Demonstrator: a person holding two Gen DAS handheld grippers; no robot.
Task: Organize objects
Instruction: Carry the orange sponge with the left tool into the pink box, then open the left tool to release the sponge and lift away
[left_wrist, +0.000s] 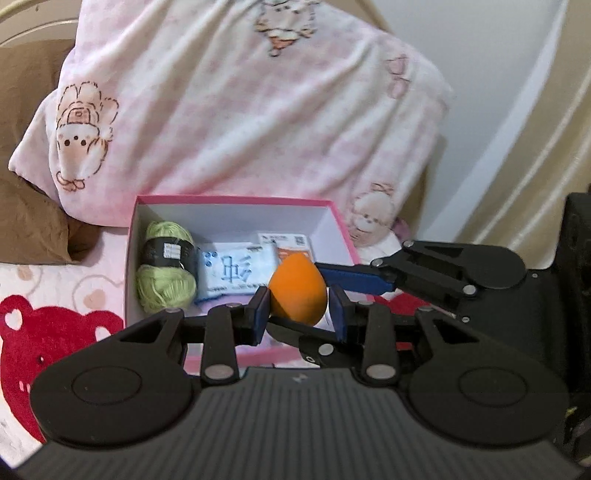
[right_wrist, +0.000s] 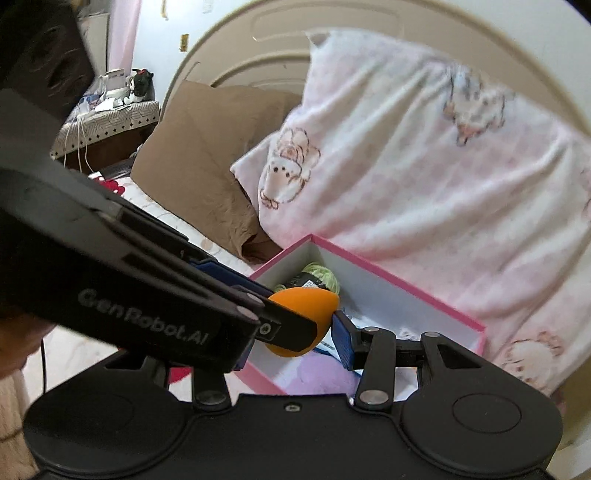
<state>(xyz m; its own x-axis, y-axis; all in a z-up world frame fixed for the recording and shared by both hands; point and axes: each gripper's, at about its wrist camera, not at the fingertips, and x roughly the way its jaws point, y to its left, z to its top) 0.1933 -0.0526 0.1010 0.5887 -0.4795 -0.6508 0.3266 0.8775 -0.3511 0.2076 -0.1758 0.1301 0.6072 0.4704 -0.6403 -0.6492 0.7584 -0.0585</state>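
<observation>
Two grippers are gathered around one orange egg-shaped sponge (left_wrist: 297, 290) above the near edge of a pink box (left_wrist: 236, 201) set on the bed. In the left wrist view the sponge is seen between the blue pads of the left gripper (left_wrist: 297, 314), its lower half sunk between the fingers and its pointed end standing above them; whether the pads press on it or only flank it cannot be told, since a thin gap seems to show on each side. The right gripper (left_wrist: 351, 275) is seen reaching in from the right, one blue finger lying just behind the sponge's upper right side.

In the right wrist view the left gripper's black body crosses the picture from the left and covers the right gripper's own left finger, so the state of the right gripper (right_wrist: 291, 339) cannot be told. Its right blue pad is seen touching, or nearly touching, the sponge's right side.

Beyond the fingers, inside the box, a green yarn ball (left_wrist: 165, 267) with a black band, a white packet with blue print (left_wrist: 236, 273) and a white and orange packet (left_wrist: 291, 245) are laid side by side. Behind the box a pink patterned pillow (left_wrist: 236, 110) and a brown pillow (right_wrist: 207, 147) are propped. The box's near wall is largely hidden by both grippers.
</observation>
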